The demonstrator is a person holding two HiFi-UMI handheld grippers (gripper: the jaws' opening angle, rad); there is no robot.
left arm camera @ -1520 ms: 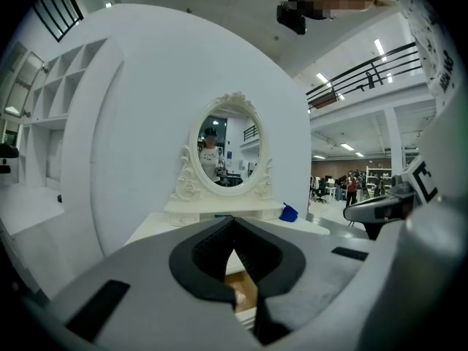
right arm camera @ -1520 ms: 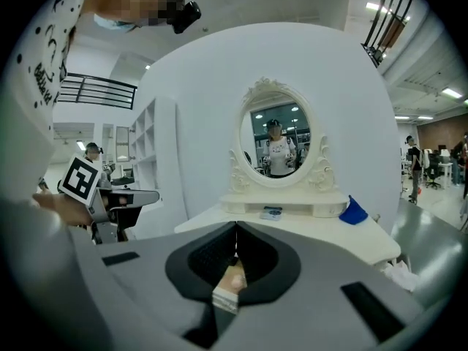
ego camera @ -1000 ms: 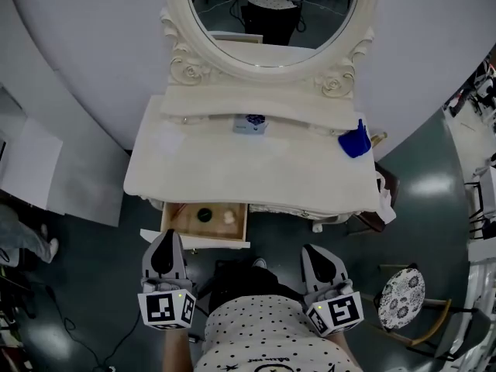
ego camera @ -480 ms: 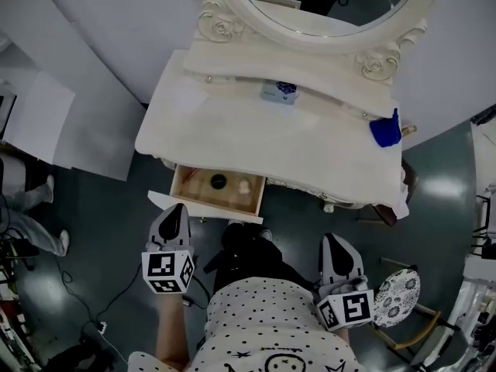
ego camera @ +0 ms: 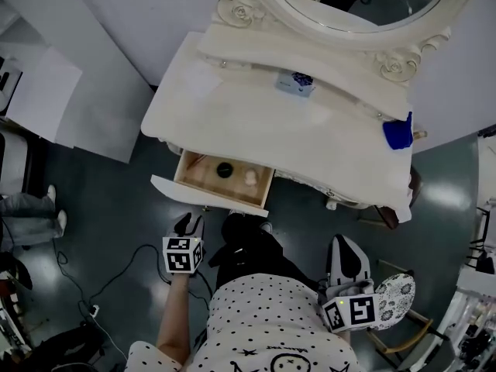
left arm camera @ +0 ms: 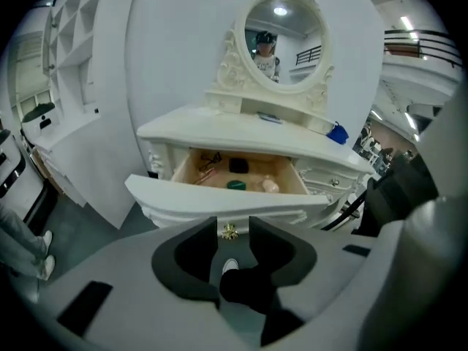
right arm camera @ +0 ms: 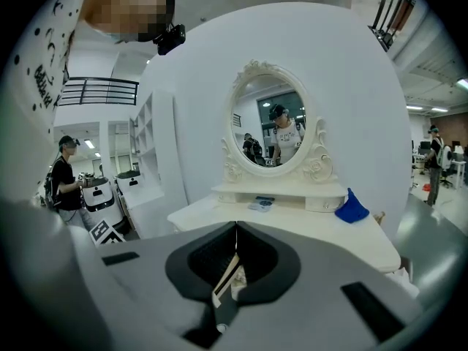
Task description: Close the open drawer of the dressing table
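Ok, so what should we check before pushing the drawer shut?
1. The drawer is pulled out of the dressing table: ok, it is open.
2. The left gripper is aimed at the drawer front: ok, the gold knob shows between its jaws, which are opening with nothing gripped.
3. The left gripper touches the drawer: not ok, floor shows between them.
4. The small things lie low inside the drawer: ok, none pokes over the rim.
5. The right gripper is out of the way: ok, shut and off to the side.
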